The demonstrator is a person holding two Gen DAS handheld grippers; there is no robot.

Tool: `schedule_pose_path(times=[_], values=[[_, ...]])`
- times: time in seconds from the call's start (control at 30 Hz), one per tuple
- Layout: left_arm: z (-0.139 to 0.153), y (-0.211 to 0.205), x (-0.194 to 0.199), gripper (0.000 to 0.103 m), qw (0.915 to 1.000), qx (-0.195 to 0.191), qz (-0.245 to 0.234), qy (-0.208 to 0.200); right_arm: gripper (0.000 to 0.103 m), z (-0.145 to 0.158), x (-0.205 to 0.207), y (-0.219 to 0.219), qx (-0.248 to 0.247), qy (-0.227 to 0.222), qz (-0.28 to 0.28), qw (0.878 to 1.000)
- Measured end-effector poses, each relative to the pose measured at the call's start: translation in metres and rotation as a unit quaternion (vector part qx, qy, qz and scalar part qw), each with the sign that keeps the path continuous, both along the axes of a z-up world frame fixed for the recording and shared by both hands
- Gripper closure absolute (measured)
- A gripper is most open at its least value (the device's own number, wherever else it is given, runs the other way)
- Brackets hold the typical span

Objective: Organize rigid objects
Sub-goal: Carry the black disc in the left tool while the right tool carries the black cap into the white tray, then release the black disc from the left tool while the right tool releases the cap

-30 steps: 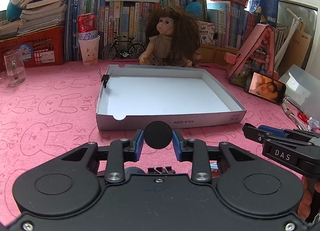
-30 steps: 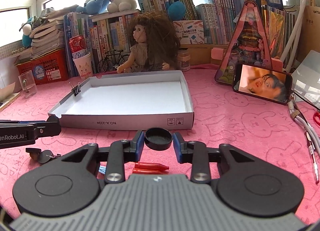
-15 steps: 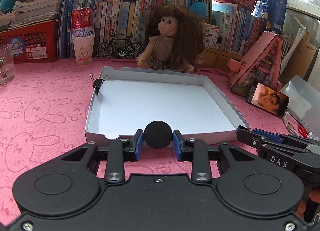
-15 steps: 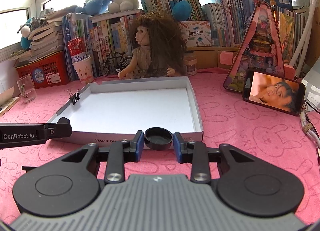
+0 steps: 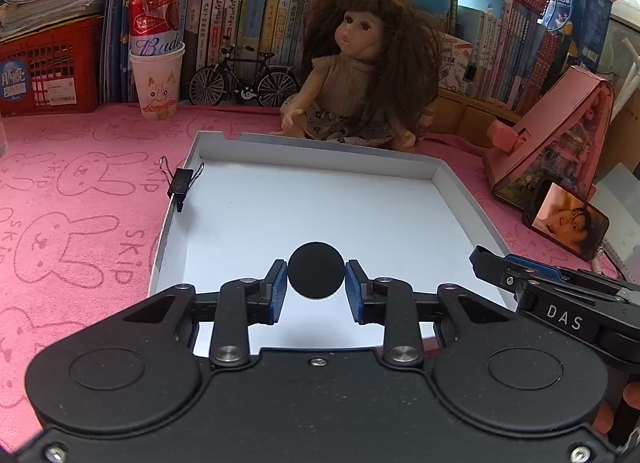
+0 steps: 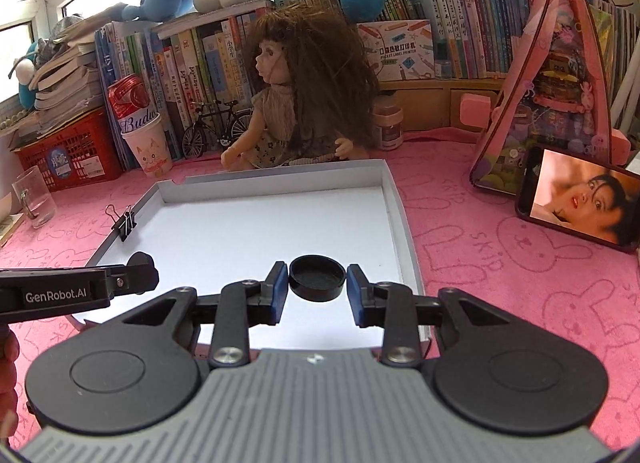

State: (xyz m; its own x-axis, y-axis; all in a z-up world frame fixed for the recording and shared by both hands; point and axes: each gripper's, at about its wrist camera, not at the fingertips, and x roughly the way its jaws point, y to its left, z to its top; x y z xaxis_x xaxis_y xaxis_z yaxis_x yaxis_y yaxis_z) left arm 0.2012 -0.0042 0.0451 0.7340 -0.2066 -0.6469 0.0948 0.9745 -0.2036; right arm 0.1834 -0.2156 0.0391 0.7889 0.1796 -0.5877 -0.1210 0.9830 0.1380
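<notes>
- Left gripper is clamping a black round cap between its blue pads, flat face toward the camera, and is holding it over the near part of the white tray
- Right gripper is gripping a second black cap between its blue fingers, hollow side up, and is holding it above the tray's near right area
- Each gripper is showing in the other's view: the right one is reaching in at the tray's near right corner, the left one is coming in over the tray's left wall
- White tray is lying on the pink bunny-print cloth, its floor bare apart from the shadows of the grippers
- Black binder clip is sitting clipped on the tray's left wall, handles splayed; it is appearing too in the right wrist view
- Doll with long brown hair is sitting just behind the tray's far wall
- Model bicycle is standing to the left of the doll, in front of a row of books
- Paper cup is holding a red drinks can, near a red crate
- Phone is leaning to the right of the tray with a face on its screen, beside a pink triangular toy house
- Glass mug is standing at the far left of the cloth
</notes>
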Motion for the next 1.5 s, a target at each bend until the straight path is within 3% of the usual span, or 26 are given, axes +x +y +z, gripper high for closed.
schedule_pose_path(times=[0.23,0.73,0.87,0.93,1.17,1.3,1.5], values=[[-0.016,-0.003,0.024,0.073,0.9994,0.007,0.002,0.033,0.066,-0.009,0.022,0.006,-0.011,0.021,0.004,1.000],[-0.028,-0.013,0.030,0.073,0.9989,0.026,0.000,0.038,0.066,-0.021,0.039,0.008,-0.006,0.050,-0.004,0.999],[-0.027,-0.012,0.029,0.073,0.9990,0.023,-0.002,0.040,0.059,-0.020,0.038,0.006,-0.002,0.047,-0.005,0.999],[-0.025,-0.013,0.027,0.068,0.9990,0.024,-0.004,0.037,0.047,-0.018,0.037,0.005,-0.001,0.045,-0.004,0.999],[-0.013,-0.014,0.015,0.045,0.9992,0.036,-0.011,0.017,0.034,-0.010,0.027,0.000,0.008,0.033,-0.001,0.999],[-0.004,-0.012,0.005,0.026,0.9990,0.043,-0.012,-0.003,0.024,-0.005,0.021,-0.006,0.010,0.024,-0.004,1.000],[0.007,-0.006,-0.008,0.019,0.9992,0.034,-0.012,-0.014,0.016,0.001,0.011,-0.013,0.018,0.012,-0.010,1.000]])
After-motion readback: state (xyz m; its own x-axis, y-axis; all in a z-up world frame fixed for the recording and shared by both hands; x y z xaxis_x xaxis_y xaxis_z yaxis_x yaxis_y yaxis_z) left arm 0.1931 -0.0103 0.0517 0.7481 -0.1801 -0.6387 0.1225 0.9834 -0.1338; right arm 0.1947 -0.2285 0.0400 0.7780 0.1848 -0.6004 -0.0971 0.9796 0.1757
